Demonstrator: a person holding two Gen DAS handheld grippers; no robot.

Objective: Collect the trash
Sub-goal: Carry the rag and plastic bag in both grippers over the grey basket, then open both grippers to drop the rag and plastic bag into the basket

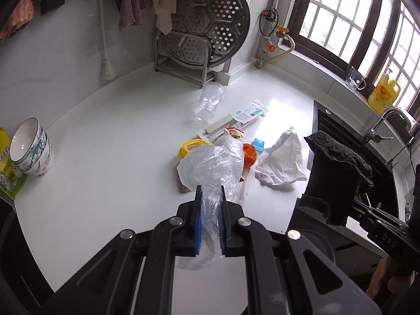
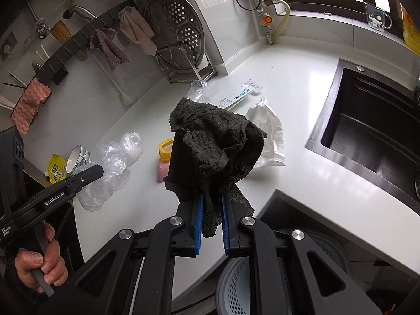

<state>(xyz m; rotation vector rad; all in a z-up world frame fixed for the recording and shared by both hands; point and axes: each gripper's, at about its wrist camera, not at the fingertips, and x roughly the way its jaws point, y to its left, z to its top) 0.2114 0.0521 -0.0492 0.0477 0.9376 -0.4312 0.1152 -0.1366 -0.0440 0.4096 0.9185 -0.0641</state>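
My left gripper (image 1: pixel 210 191) is shut on a clear plastic bag (image 1: pixel 210 165) and holds it above the white counter (image 1: pixel 105 157); the bag also shows in the right wrist view (image 2: pixel 113 162). My right gripper (image 2: pixel 212 197) is shut on a dark grey rag (image 2: pixel 218 141), held over the counter's front edge; the rag also shows in the left wrist view (image 1: pixel 338 173). On the counter lie a crumpled white bag (image 1: pixel 283 160), a clear plastic cup (image 1: pixel 210 101) on its side, a printed paper packet (image 1: pixel 249 113), an orange scrap (image 1: pixel 249 155) and a yellow ring (image 1: pixel 190 145).
A grey bin with a perforated white liner (image 2: pixel 236 283) stands below the counter's front edge. A black sink (image 2: pixel 367 126) is at the right. Stacked bowls (image 1: pixel 31 149) stand at the left. A steamer rack (image 1: pixel 204 26) leans against the back wall.
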